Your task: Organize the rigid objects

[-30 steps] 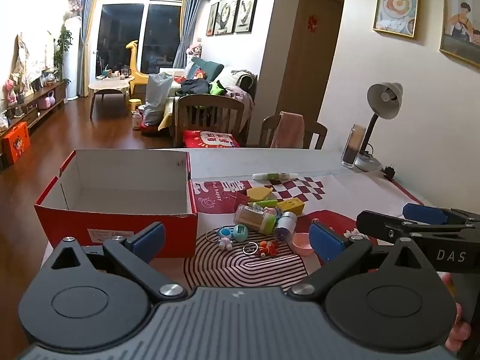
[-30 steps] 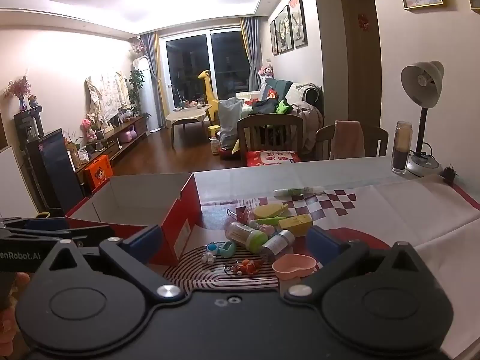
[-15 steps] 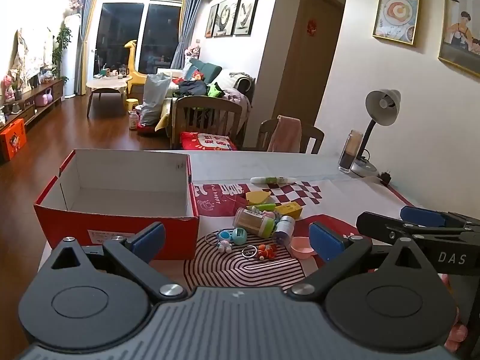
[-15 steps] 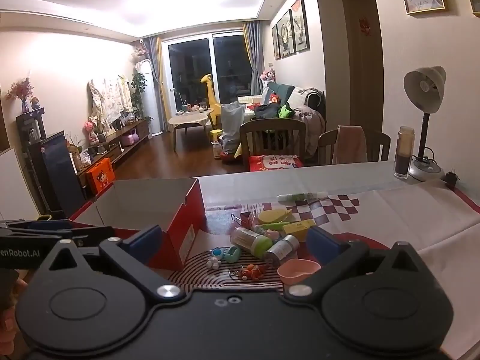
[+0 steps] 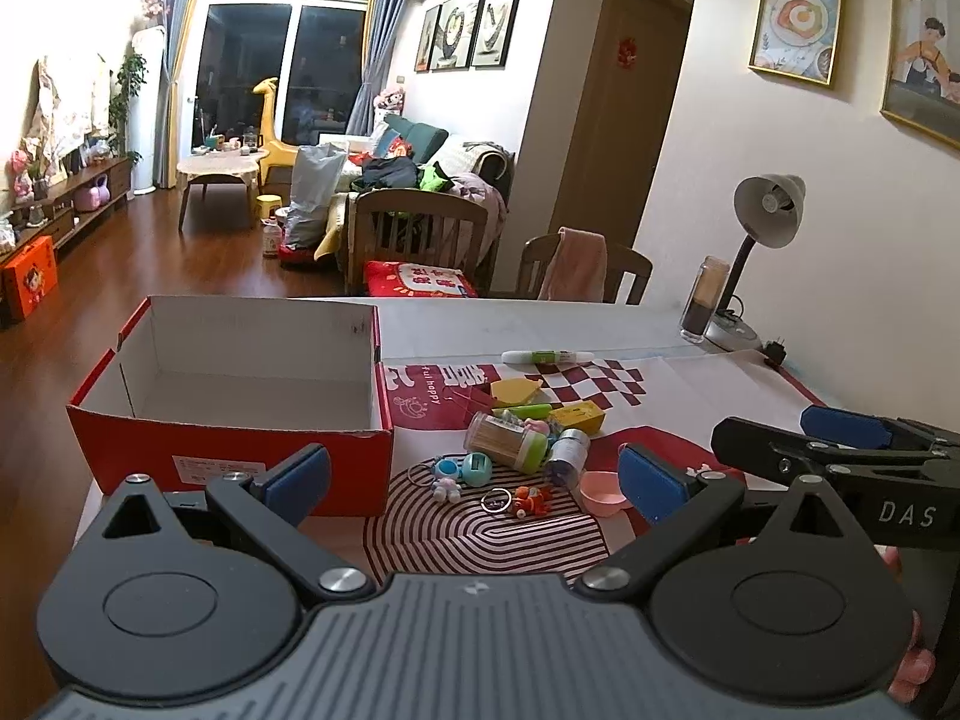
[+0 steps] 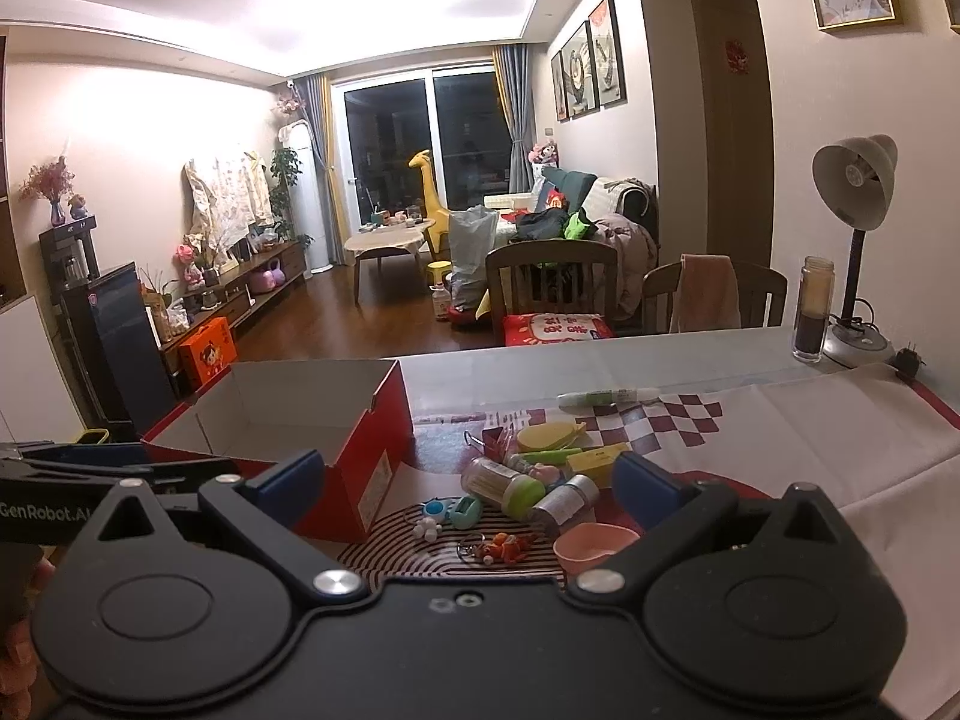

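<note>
An open red box [image 5: 240, 420] with an empty white inside stands at the table's left; it also shows in the right wrist view [image 6: 360, 468]. To its right lies a pile of small things: a toothpick jar with a green lid [image 5: 510, 441], a small silver-capped bottle [image 5: 567, 456], a pink bowl [image 5: 603, 495], a yellow block [image 5: 579, 417], key-ring charms [image 5: 462, 471] and a white-green pen [image 5: 546, 356]. My left gripper [image 5: 474, 483] is open and empty, held short of the pile. My right gripper [image 6: 468, 489] is open and empty, also short of the pile.
A red-and-white patterned mat [image 5: 690, 396] covers the table. A desk lamp [image 5: 762, 240] and a glass jar [image 5: 702, 300] stand at the far right corner. Two wooden chairs [image 5: 420, 234] stand behind the table. The right gripper shows at the left wrist view's right edge [image 5: 840, 456].
Both cameras have drawn back and risen slightly, so the pile and box look a little lower and farther. Both grippers stay open and empty. Nothing on the table has moved.
</note>
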{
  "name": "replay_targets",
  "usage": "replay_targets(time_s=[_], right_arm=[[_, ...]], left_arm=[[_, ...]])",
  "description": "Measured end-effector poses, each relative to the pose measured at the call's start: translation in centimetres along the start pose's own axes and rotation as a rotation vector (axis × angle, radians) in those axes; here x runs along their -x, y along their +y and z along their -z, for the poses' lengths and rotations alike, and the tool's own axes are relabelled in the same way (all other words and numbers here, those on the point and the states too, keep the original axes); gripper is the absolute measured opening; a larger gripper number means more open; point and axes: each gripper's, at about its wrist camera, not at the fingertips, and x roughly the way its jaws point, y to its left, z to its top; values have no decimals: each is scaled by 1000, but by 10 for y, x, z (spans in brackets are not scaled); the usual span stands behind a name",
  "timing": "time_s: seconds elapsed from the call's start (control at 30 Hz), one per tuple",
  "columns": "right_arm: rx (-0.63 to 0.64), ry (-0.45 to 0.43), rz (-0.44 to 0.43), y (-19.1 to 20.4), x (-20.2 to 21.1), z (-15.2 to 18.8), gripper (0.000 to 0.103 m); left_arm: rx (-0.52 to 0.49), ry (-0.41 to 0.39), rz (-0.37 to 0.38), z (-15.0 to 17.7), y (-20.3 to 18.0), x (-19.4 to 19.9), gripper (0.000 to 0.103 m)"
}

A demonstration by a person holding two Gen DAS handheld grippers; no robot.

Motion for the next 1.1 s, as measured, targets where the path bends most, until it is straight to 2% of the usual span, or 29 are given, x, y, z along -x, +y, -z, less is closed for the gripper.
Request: replay_targets(time_s=[0.3, 0.6, 0.83, 1.1], right_arm=[[-5, 16, -10, 1, 3, -5, 102], [-17, 37, -39, -19, -2, -9, 102], [-13, 65, -41, -40, -17, -12, 101], [34, 122, -66, -71, -48, -12, 101]], left_arm=[[-8, 24, -29, -2, -18, -15, 103], [-12, 37, -55, -5, -32, -28, 103], [-50, 53, -89, -7, -45, -43, 103], [-112, 58, -167, -10, -62, -72, 103]])
